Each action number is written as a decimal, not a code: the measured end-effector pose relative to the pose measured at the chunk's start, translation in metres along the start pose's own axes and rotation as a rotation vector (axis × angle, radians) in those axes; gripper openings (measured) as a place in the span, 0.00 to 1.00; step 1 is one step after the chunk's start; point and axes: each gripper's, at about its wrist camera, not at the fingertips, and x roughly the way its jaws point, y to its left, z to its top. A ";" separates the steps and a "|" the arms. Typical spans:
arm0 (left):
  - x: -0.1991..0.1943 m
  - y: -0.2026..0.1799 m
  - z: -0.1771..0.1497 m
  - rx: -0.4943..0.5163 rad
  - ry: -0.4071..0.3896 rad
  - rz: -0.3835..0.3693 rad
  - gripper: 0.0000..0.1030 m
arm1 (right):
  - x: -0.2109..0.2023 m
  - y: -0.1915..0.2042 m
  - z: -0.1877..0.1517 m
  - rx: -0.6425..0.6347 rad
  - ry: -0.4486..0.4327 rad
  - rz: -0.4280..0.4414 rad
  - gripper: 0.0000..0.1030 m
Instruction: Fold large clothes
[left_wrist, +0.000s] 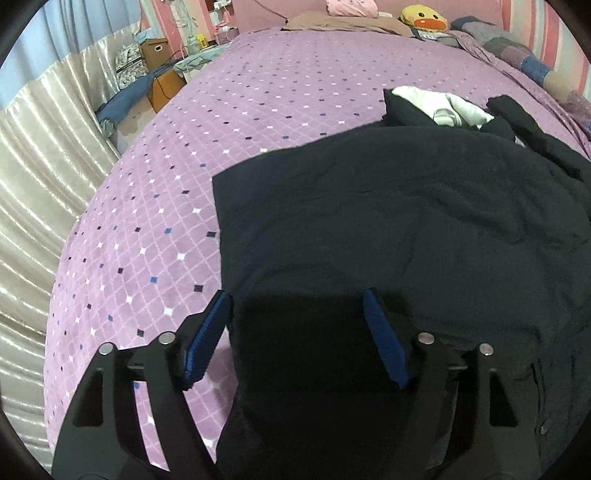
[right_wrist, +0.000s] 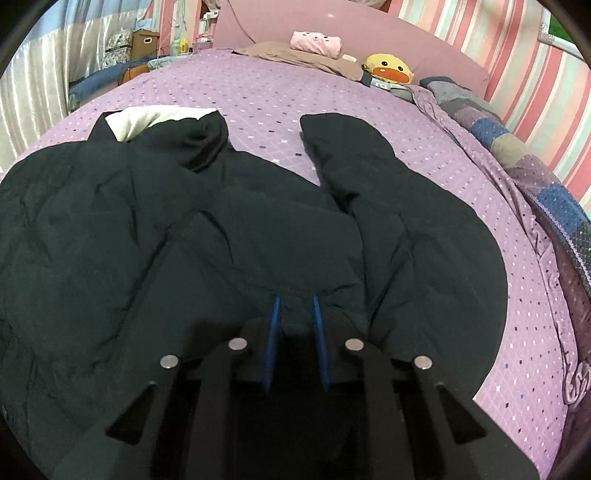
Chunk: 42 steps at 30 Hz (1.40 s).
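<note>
A large black padded jacket (left_wrist: 388, 221) with a white lining (left_wrist: 443, 103) lies spread on the purple bedspread (left_wrist: 147, 206). My left gripper (left_wrist: 297, 299) stands wide open over the jacket's near left edge, with dark cloth between its blue pads (left_wrist: 384, 343). In the right wrist view the jacket (right_wrist: 147, 229) fills the middle, one sleeve (right_wrist: 369, 177) stretching away to the right. My right gripper (right_wrist: 295, 306) is shut on a fold of the jacket, with cloth pinched between its blue pads (right_wrist: 273, 332).
A yellow duck plush (right_wrist: 388, 68), a pink pillow (right_wrist: 316, 44) and a patchwork quilt (right_wrist: 517, 155) lie at the bed's head and right side. Curtains (left_wrist: 44, 155) and boxes (left_wrist: 155, 50) stand beyond the left edge.
</note>
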 end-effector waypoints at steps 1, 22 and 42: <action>-0.004 0.000 0.001 -0.003 -0.005 -0.006 0.77 | -0.003 -0.002 0.002 0.008 0.000 0.011 0.19; -0.057 -0.053 0.088 0.006 -0.167 -0.116 0.97 | 0.013 -0.050 0.126 0.022 -0.044 -0.032 0.69; 0.003 -0.090 0.097 0.055 -0.095 -0.116 0.97 | 0.153 -0.052 0.149 -0.023 0.213 -0.096 0.13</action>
